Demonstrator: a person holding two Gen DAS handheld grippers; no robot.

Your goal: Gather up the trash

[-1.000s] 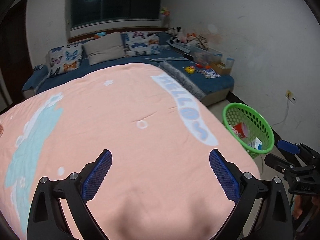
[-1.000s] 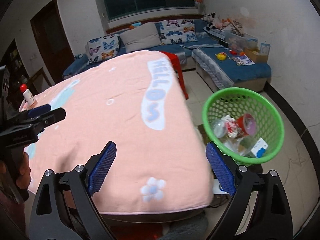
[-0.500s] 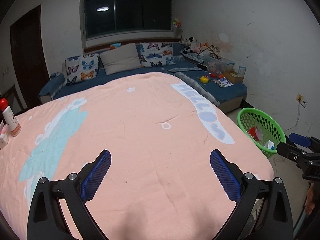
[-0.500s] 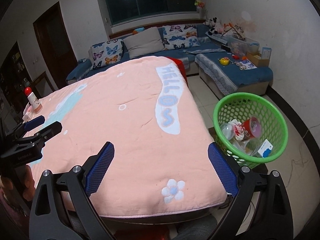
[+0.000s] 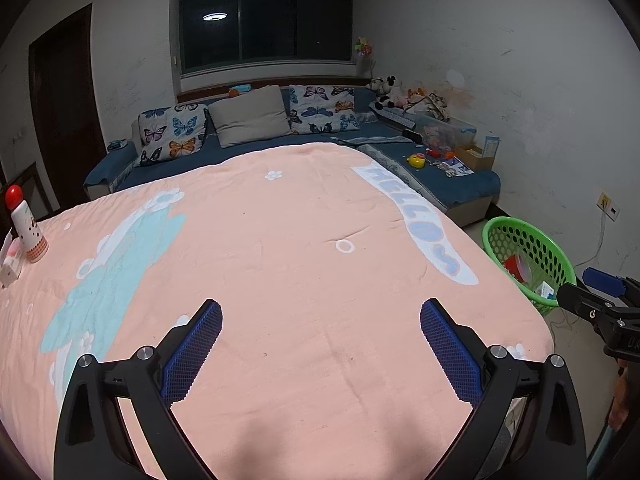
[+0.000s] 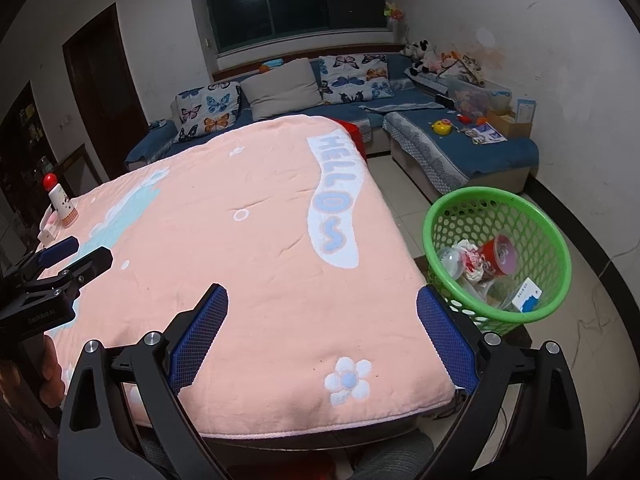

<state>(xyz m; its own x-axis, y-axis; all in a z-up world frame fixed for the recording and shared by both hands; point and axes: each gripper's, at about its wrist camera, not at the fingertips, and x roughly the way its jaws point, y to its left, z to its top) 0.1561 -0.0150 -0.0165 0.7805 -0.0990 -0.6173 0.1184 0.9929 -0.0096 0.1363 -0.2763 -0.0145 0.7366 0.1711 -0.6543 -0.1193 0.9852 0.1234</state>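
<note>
A dim living room at night, a blue corner sofa point(image 5: 400, 148) along the far wall under a dark window point(image 5: 266, 30), and in the foreground a counter draped in a peach blanket point(image 5: 300, 280) lettered "HELLOS".

The left claw point(image 5: 320, 344) hovers low over the near end of the blanket, level and pointing toward the sofa, its two blue-padded fingers spread wide with nothing between them. The right claw point(image 6: 322, 328) hangs over the counter's near right corner, likewise wide apart and holding nothing, with one finger over the blanket and the other in line with the basket's near rim. Each claw shows at the edge of the other's view.

On the floor just beside the counter's right side stands one green basket point(image 6: 440, 216), and the trash point(image 6: 486, 266) lies inside it: a red cup, crumpled wrappers, a clear plastic piece and a small white-and-blue box.

At the counter's far left edge stands one white bottle with a red cap point(image 5: 25, 226), a small box touching it. Three cushions lean on the sofa back, two with butterflies and one plain grey.
</note>
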